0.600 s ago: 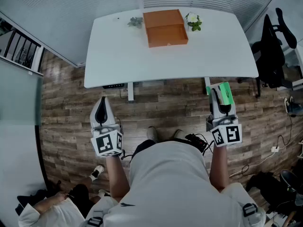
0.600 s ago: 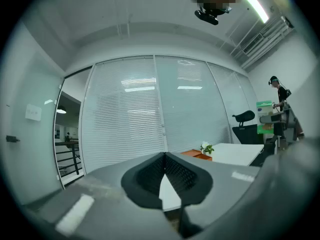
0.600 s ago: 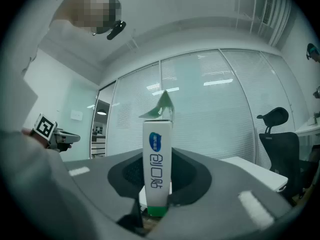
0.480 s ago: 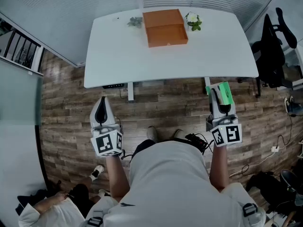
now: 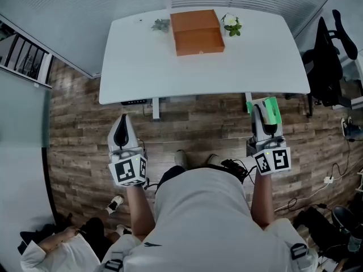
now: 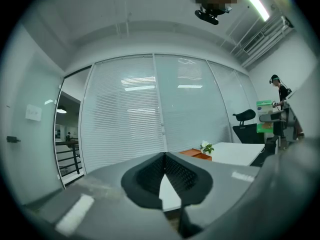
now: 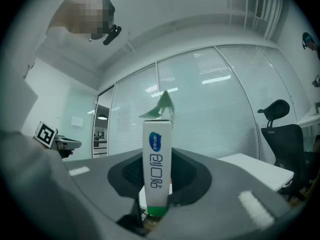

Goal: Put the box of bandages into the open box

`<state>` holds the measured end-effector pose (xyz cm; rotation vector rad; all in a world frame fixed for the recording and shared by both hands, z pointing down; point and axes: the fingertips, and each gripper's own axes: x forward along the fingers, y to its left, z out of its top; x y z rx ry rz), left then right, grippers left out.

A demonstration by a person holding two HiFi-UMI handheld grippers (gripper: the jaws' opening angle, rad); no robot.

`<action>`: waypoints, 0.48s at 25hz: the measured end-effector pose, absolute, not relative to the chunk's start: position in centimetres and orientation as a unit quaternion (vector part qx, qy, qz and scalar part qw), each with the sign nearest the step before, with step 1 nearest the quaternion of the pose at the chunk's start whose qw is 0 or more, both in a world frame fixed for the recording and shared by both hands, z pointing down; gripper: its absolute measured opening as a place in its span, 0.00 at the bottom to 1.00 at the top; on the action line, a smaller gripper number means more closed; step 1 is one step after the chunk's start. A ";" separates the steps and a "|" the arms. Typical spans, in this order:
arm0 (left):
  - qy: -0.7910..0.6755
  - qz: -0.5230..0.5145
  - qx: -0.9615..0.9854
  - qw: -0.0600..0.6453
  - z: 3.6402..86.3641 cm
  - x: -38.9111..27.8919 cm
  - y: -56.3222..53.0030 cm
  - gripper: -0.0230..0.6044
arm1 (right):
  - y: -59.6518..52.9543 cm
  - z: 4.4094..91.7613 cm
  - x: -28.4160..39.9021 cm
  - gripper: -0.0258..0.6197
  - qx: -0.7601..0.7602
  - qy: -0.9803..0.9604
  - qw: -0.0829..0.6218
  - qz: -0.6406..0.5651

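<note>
Head view, right gripper [image 5: 263, 110] unmoved, bandage box [image 5: 272, 112] still clamped

1. Person is wearing a pale grey short-sleeved T-shirt [image 5: 198, 220] and light shoes [image 5: 181, 159].
2. The left gripper [image 5: 123, 119] is showing a grey body, black ribbed pads and a white left cube [image 5: 128, 171] carrying black square markers.
3. The right gripper [image 5: 262, 107] is looking identical, right cube [image 5: 273, 161] included.

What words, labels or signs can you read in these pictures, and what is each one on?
"创口贴": blue print running down the narrow side of the bandage box.
Oval logo above it: too small to read.
Left cube and right cube: square markers only, no words.
</note>
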<state>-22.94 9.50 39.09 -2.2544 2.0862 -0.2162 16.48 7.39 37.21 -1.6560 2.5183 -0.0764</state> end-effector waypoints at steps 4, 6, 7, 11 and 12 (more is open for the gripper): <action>0.683 -0.071 -0.726 0.031 39.0 -22.5 9.6 0.04 | 7.1 37.2 17.0 0.17 -0.540 0.839 0.063 -0.028; 0.686 -0.072 -0.723 0.030 39.0 -22.2 9.7 0.04 | 7.0 37.2 17.3 0.17 -0.536 0.841 0.062 -0.029; 0.688 -0.073 -0.721 0.029 39.0 -22.0 9.8 0.04 | 7.0 37.1 17.4 0.17 -0.534 0.843 0.062 -0.029; 0.696 -0.075 -0.714 0.026 39.0 -21.2 10.4 0.04 | 6.8 37.0 18.0 0.17 -0.521 0.850 0.065 -0.034; 0.699 -0.076 -0.711 0.025 38.9 -21.0 10.5 0.04 | 6.7 37.0 18.2 0.17 -0.517 0.853 0.065 -0.036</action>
